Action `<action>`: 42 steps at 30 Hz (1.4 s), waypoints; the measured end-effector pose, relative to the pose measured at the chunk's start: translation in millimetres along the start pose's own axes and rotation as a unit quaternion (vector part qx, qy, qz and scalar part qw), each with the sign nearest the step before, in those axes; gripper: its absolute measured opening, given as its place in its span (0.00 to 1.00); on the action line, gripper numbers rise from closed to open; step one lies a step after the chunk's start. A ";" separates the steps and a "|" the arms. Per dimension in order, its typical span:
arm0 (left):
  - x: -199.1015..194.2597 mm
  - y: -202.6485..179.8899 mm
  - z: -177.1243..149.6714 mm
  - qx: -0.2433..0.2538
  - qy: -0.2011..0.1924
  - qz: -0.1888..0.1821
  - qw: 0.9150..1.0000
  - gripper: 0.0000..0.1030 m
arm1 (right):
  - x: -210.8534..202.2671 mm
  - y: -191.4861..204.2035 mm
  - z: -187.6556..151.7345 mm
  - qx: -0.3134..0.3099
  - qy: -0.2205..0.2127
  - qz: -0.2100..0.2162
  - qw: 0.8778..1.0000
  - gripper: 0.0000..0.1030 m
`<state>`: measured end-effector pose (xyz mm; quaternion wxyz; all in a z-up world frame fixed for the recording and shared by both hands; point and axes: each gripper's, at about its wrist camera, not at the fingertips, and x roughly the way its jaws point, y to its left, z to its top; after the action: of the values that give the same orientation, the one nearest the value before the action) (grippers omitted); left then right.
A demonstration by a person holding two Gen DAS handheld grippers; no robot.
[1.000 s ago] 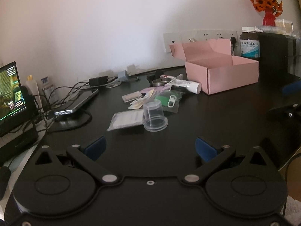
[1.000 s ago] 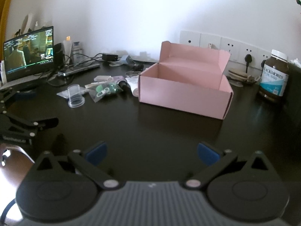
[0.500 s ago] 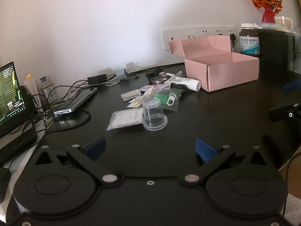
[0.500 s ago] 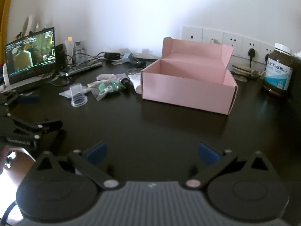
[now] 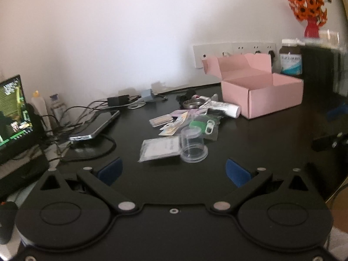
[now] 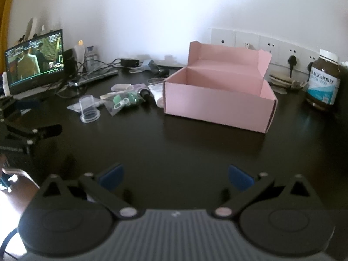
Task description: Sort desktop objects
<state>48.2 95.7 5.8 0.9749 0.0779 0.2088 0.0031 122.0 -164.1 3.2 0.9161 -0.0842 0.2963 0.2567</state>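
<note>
Left wrist view: the clear cup (image 5: 193,146) stands at 12 o'clock, near the wide-open, empty left gripper (image 5: 174,170); the right gripper (image 6: 176,177), equally open and empty, is farther.

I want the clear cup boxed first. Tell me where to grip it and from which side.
The clear cup stands upside down, wide rim on the desk, narrower base up. Grip the smooth wall above the flared rim, fingers on either side. Come in level from the near side with the left gripper, which is open and facing it; packets crowd behind it.
</note>
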 end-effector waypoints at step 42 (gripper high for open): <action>24.1 50.2 21.4 0.058 -0.064 -0.038 0.996 1.00 | 49.6 106.8 41.7 -0.101 -0.028 0.077 0.992 0.90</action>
<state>80.2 143.0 23.0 0.9795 0.1260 0.1485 -0.0509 121.6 -39.3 7.7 0.8885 -0.1461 0.2486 0.3569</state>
